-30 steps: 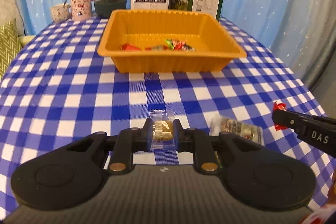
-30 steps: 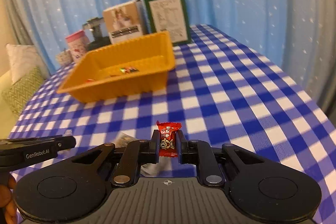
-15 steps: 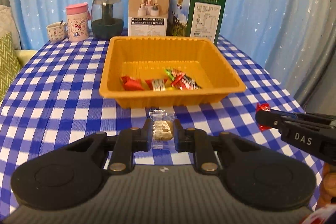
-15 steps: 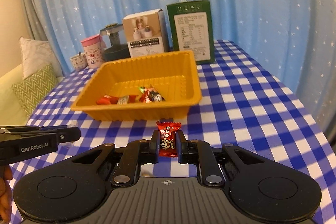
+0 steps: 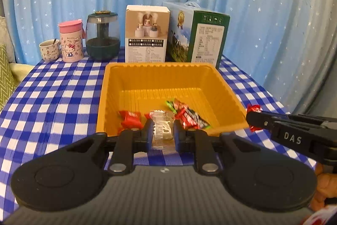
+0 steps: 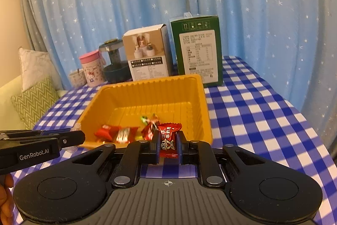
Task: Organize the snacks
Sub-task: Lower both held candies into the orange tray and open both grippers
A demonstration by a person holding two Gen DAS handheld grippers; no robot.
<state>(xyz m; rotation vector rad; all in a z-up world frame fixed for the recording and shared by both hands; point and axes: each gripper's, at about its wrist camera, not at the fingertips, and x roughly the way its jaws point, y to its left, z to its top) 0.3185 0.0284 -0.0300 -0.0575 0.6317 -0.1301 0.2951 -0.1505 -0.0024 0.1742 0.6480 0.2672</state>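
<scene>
My left gripper (image 5: 162, 134) is shut on a clear-wrapped snack (image 5: 161, 130), held above the near rim of the orange tray (image 5: 160, 79). My right gripper (image 6: 167, 146) is shut on a red candy (image 6: 168, 139), also at the near edge of the orange tray (image 6: 151, 94). Several wrapped candies (image 5: 185, 115) lie inside the tray near its front. In the left wrist view the right gripper (image 5: 256, 119) comes in from the right with the red candy (image 5: 253, 108). The right wrist view shows the left gripper (image 6: 71, 137) at the left edge.
On the blue checked tablecloth (image 5: 52, 94) behind the tray stand a white box (image 5: 146, 34), a green box (image 5: 200, 39), a dark jar (image 5: 103, 35), a pink cup (image 5: 71, 42) and a small mug (image 5: 48, 50). Cushions (image 6: 35, 96) lie off the table's left side.
Both grippers have moved forward and upward to the tray's near edge, each still holding its snack. The tray now looks larger and closer in both views.
</scene>
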